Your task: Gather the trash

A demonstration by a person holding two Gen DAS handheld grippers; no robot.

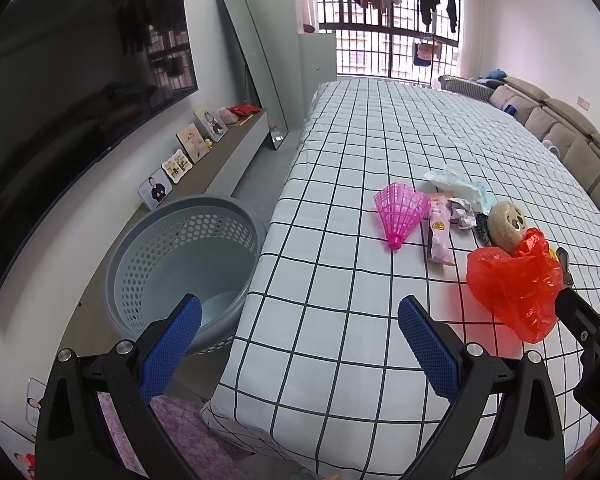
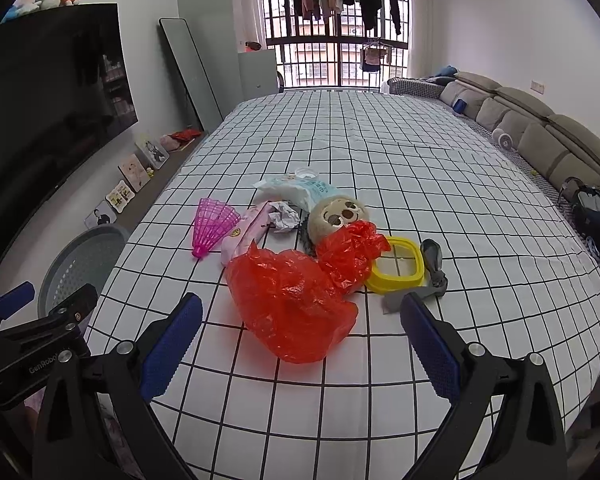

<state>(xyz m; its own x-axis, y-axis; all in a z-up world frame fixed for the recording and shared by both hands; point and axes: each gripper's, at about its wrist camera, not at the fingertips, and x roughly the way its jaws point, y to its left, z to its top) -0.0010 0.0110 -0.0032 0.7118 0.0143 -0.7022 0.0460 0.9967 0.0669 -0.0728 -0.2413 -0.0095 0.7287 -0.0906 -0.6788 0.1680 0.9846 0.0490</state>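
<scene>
- While both grippers hang over the near edge of the table (image 2: 380,140) (white cloth with a black grid), neither one grips anything.
- left gripper (image 1: 300,344): fingers spread wide, nothing between them, sitting over the table's left edge.
- right gripper (image 2: 302,344): fingers also spread wide, with the red plastic bag (image 2: 296,296) just ahead at 12 o'clock, not touched.
- Trash pile sits mid-table: pink shuttlecock (image 2: 212,226) at the bag's 10 o'clock, pink snack wrapper (image 2: 244,236) beside it, crumpled paper (image 2: 284,218) and a light blue packet (image 2: 304,190) further back.
- A round plush face (image 2: 338,214) pokes out behind the bag, and a yellow square ring (image 2: 396,266) touches the bag at its 3 o'clock.
- grey laundry basket (image 1: 184,264) stands on the floor off the table's left side, at 10 o'clock from the left gripper; looks empty.
</scene>
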